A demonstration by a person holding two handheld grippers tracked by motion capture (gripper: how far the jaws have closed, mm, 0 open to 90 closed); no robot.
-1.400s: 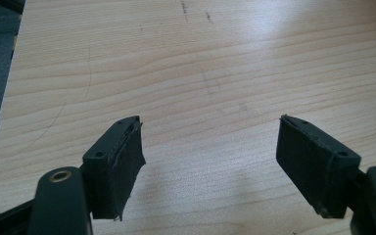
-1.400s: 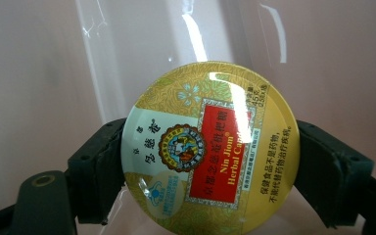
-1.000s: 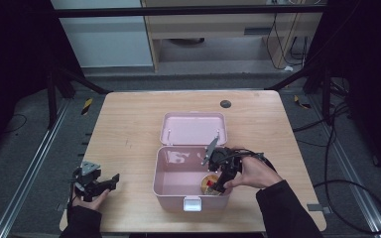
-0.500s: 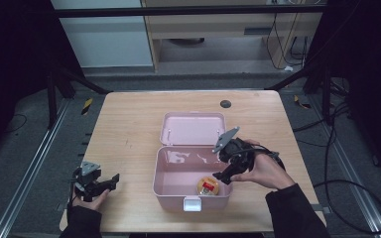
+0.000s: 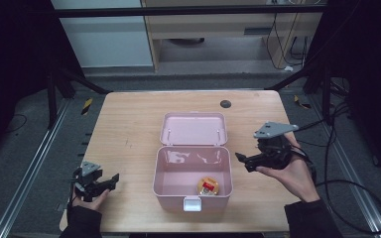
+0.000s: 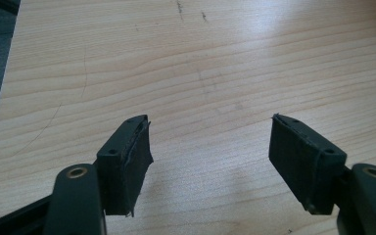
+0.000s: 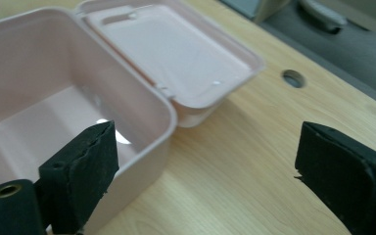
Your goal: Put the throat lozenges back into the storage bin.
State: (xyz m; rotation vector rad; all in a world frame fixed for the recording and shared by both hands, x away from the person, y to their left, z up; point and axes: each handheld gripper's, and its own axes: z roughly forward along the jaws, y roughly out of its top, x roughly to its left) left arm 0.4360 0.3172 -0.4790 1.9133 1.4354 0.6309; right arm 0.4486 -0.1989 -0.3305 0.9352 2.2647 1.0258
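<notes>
A pink box (image 5: 192, 190) stands open at the middle of the table, its lid (image 5: 193, 128) laid back flat behind it. A small round yellow and red thing (image 5: 208, 186) lies on the box floor at the front right. My right gripper (image 5: 241, 161) is held open just right of the box, above the table, with nothing between its jaws. In the right gripper view the box wall (image 7: 142, 132) and lid (image 7: 176, 54) lie ahead of the open gripper (image 7: 205, 161). My left gripper (image 5: 110, 181) rests open at the table's front left; its view has bare wood between the gripper's (image 6: 210, 147) jaws.
The wooden table (image 5: 129, 134) has a dark round hole (image 5: 225, 104) behind the box, which the right gripper view has as a hole (image 7: 293, 78) too. Cables (image 5: 357, 193) trail off the right side. Metal rails and dark floor surround the table.
My right gripper has come up out of the box and moved right, away from it. The round thing stays on the box floor. The left gripper has not moved.
</notes>
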